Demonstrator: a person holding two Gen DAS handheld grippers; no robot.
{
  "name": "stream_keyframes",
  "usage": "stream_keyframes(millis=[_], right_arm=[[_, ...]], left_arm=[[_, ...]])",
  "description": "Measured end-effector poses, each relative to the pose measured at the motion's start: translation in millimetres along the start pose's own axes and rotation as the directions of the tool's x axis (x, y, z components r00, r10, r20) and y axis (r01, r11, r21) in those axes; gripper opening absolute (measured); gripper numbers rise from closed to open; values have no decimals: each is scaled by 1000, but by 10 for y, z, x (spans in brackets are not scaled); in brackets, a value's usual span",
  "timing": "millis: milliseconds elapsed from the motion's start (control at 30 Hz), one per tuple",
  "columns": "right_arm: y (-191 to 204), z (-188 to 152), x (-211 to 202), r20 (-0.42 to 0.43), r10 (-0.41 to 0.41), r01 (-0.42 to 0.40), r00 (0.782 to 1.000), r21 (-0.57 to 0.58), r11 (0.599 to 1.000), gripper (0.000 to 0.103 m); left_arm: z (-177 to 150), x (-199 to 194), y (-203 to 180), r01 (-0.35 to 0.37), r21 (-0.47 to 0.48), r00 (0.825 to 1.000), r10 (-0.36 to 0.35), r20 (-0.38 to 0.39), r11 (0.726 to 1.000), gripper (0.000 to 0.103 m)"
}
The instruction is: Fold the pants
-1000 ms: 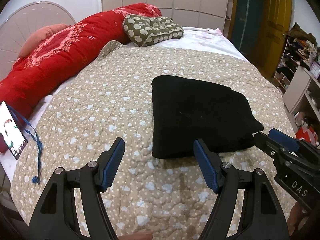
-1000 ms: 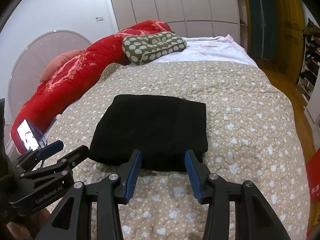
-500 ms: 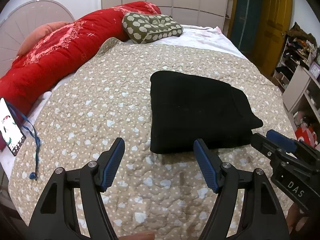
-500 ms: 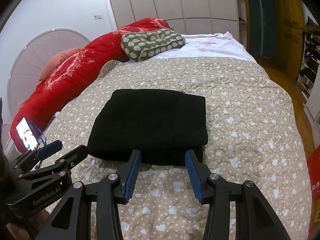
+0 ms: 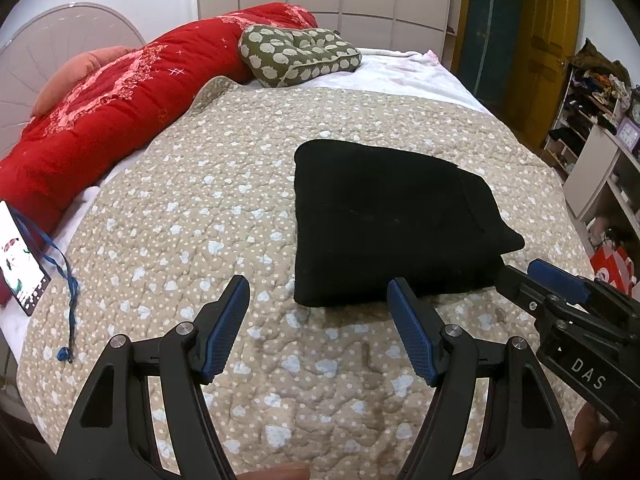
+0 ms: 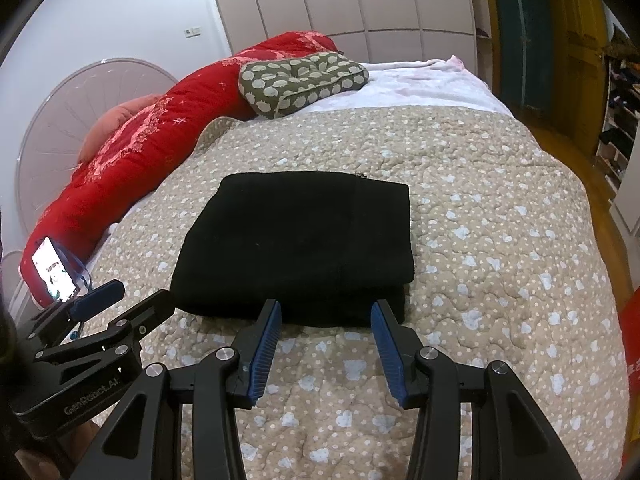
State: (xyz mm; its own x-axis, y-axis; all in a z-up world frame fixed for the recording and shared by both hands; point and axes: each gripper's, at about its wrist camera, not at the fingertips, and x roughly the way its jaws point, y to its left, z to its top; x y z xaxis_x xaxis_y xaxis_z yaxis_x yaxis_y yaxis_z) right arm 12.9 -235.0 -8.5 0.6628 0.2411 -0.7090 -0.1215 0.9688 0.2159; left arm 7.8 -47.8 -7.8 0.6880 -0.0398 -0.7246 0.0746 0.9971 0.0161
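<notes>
The black pants (image 5: 392, 224) lie folded into a compact rectangle on the beige quilted bedspread (image 5: 208, 216). My left gripper (image 5: 317, 284) stands open just short of the fold's near left corner, with nothing between its blue pads. In the right wrist view, the pants (image 6: 304, 244) lie straight ahead. My right gripper (image 6: 326, 305) is open at their near edge, its tips just short of the cloth. Each gripper shows in the other's view: the right gripper (image 5: 556, 276) at the pants' near right corner, the left gripper (image 6: 104, 292) off to their left.
A red quilt (image 5: 104, 120) runs along the bed's left side, with a green patterned cushion (image 5: 296, 56) at the head. A phone on a blue lanyard (image 5: 22, 256) lies at the left edge. Shelves (image 5: 600, 152) and a yellow door (image 5: 544, 60) stand to the right.
</notes>
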Motion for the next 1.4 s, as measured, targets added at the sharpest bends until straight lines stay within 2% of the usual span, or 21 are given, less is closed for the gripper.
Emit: stream_keyframes(millis=[1400], right_arm=[[-11, -65, 39, -21, -4, 4, 1000, 6, 1000, 46]], left_arm=[[-61, 30, -23, 37, -8, 999, -37, -20, 999, 72]])
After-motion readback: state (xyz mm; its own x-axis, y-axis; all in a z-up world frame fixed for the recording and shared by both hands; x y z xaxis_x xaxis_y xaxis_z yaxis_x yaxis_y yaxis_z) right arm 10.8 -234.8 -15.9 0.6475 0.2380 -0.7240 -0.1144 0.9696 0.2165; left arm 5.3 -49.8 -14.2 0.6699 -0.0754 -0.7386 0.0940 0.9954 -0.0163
